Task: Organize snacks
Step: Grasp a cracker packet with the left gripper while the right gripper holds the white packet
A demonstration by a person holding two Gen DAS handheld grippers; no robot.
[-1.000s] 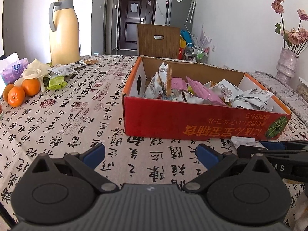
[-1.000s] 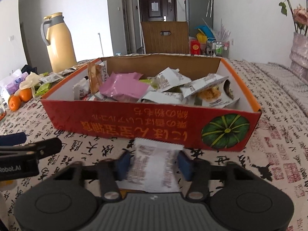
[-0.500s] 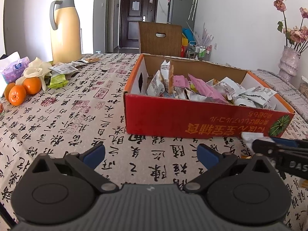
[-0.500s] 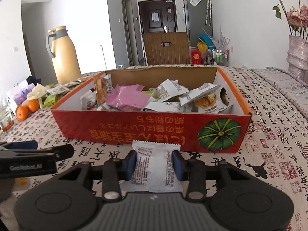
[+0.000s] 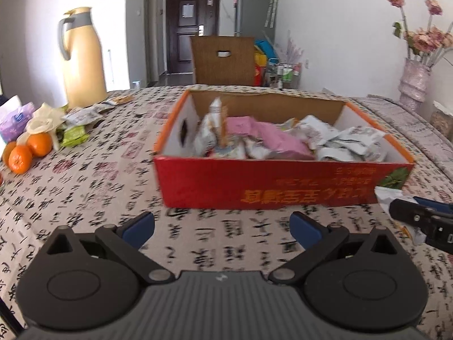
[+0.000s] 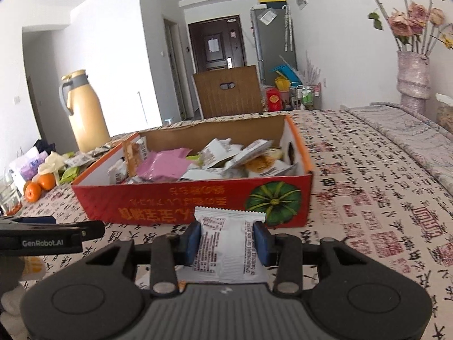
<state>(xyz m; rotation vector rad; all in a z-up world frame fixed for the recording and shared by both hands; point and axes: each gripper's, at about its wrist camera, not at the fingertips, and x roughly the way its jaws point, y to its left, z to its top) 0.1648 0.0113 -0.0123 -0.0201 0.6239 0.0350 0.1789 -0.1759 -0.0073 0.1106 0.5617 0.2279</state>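
White snack packet (image 6: 229,243) (clamped) before red box (image 6: 198,198).

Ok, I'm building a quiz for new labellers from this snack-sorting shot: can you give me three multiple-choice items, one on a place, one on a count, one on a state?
1. Where is the white snack packet?
A. inside the red box
B. between the right claw's pads, in front of the red box
C. beside the oranges

2. How many oranges lie on the table's left side?
A. two
B. four
C. none

3. What state is the left claw in?
A. shut on a packet
B. open and empty
C. shut on nothing

Answers: 1 B, the right claw pinches it ahead of the red box. 2 A, two oranges show. 3 B, the left claw has wide-set pads over bare tablecloth.
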